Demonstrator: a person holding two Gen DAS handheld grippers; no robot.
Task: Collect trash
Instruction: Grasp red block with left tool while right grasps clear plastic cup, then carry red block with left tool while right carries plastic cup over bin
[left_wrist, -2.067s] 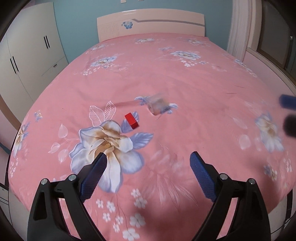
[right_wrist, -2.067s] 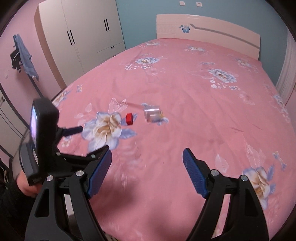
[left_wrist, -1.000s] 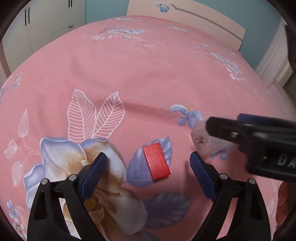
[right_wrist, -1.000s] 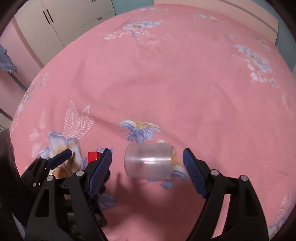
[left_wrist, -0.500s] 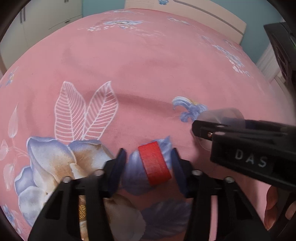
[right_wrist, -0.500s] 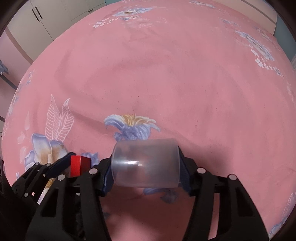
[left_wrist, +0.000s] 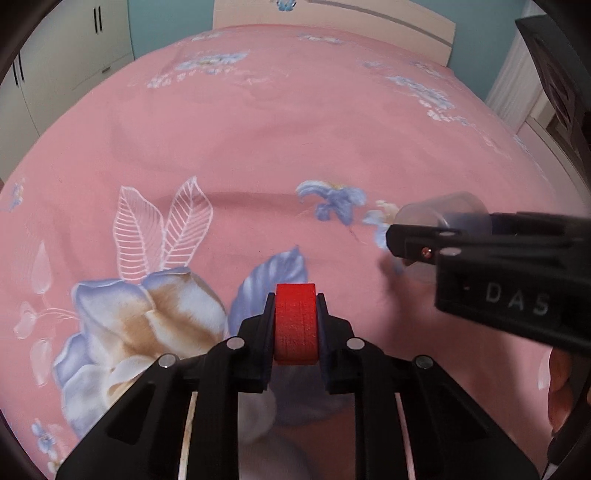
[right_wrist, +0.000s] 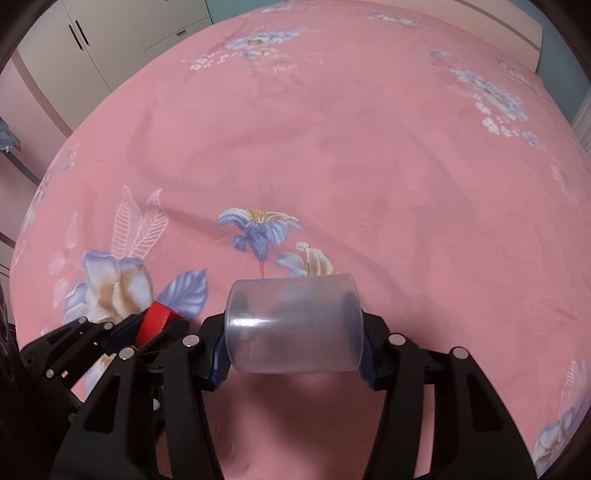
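My left gripper (left_wrist: 295, 314) is shut on a small red block (left_wrist: 295, 325) and holds it just above the pink flowered bedspread (left_wrist: 280, 140). My right gripper (right_wrist: 293, 332) is shut on a clear plastic cup (right_wrist: 293, 325) lying sideways between its jaws. In the left wrist view the right gripper (left_wrist: 424, 236) and the cup (left_wrist: 450, 212) show at the right. In the right wrist view the left gripper (right_wrist: 147, 325) with the red block (right_wrist: 157, 319) shows at the lower left.
The bed fills both views, with its pale headboard (left_wrist: 332, 14) at the far end. White wardrobes (right_wrist: 110, 40) stand to the left of the bed. A curtain (left_wrist: 513, 88) hangs at the right.
Both grippers have closed fully on their objects: the left on the red block, the right on the cup. Both objects have lifted slightly off the bedspread.
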